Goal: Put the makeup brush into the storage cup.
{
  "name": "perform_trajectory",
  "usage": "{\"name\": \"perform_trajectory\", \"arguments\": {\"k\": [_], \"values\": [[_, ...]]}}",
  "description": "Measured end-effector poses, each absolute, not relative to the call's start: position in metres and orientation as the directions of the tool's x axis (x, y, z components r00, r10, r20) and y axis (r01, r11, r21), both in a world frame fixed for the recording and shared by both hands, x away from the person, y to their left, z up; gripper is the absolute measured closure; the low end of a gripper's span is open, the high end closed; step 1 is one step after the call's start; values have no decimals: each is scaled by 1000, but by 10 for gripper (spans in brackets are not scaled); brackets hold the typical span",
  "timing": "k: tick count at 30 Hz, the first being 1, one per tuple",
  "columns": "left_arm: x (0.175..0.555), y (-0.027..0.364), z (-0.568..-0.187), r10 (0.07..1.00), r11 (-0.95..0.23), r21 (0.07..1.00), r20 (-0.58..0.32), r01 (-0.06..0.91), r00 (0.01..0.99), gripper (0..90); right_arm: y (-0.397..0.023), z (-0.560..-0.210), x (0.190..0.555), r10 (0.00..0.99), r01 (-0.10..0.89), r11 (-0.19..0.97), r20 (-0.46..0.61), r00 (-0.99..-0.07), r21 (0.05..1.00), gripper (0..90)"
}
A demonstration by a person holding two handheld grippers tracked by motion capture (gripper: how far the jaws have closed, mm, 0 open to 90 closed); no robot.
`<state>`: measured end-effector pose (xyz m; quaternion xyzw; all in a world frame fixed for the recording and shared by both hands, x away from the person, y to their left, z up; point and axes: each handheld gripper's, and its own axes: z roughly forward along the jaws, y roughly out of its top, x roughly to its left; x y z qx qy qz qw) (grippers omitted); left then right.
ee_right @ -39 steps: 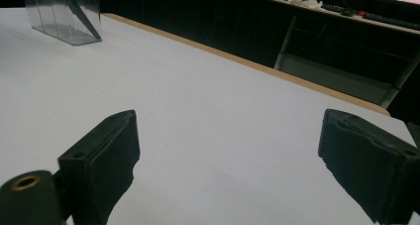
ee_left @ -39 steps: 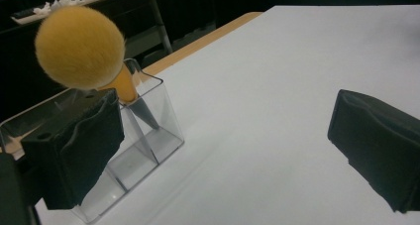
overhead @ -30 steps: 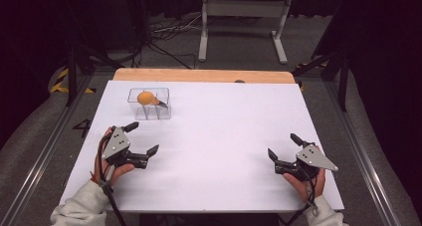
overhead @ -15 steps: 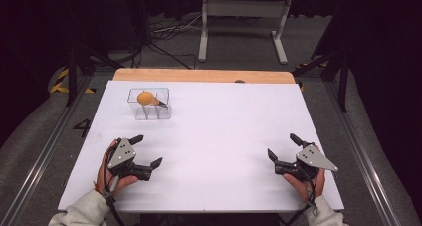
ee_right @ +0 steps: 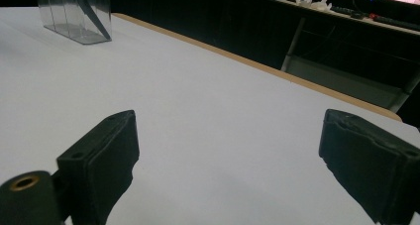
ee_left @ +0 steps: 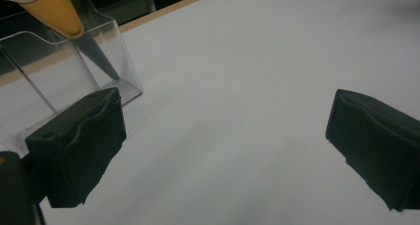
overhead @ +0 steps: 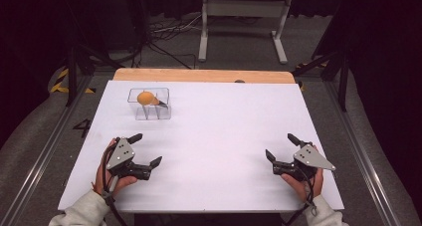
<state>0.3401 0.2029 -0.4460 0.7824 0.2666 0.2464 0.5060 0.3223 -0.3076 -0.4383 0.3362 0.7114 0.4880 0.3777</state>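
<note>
Dark floor, cables and a metal stand frame surround a white table [overhead: 219, 136] with a wooden strip along its far edge. In the upper left part of the tabletop in the high view stands a clear plastic box [overhead: 149, 104] with inner dividers. An orange bulb-shaped object [overhead: 145, 97] with a dark pointed tip sits inside it, leaning against the box's upper rim.

At the lower left of the high view, the left gripper [overhead: 148, 150] is held in a hand [overhead: 107, 178] just above the white surface, its jaws spread wide and nothing between them. It lies below the box in the frame, apart from it. In the left gripper view the box [ee_left: 64, 71] fills the upper left corner, just beyond the left jaw, with the orange object's [ee_left: 52, 9] cone at the top edge and its dark tip running down inside the clear wall.

At the lower right of the high view, the right gripper [overhead: 280, 147] is also held with jaws wide apart and empty, well away from the box. In the right gripper view the box [ee_right: 74, 14] is far off at the upper left.
</note>
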Motion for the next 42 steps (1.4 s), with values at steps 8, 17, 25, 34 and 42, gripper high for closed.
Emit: {"name": "perform_trajectory", "arguments": {"k": [8, 17, 25, 34, 42], "values": [[340, 205, -446, 664, -347, 923, 116, 167, 738, 25, -305, -438, 323, 843, 104, 303, -216, -493, 947, 93], [343, 205, -446, 662, -352, 921, 116, 170, 741, 22, -304, -441, 325, 838, 115, 320, -224, -498, 940, 93], [344, 207, -447, 663, -353, 919, 115, 174, 740, 20, -304, -441, 325, 834, 114, 323, -225, -504, 940, 93], [345, 207, -447, 660, -361, 914, 112, 183, 743, 23, -304, -442, 326, 832, 122, 322, -220, -509, 939, 93], [347, 208, -448, 662, -353, 915, 98, 193, 743, 23, -305, -443, 327, 836, 133, 318, -211, -507, 939, 91]]}}
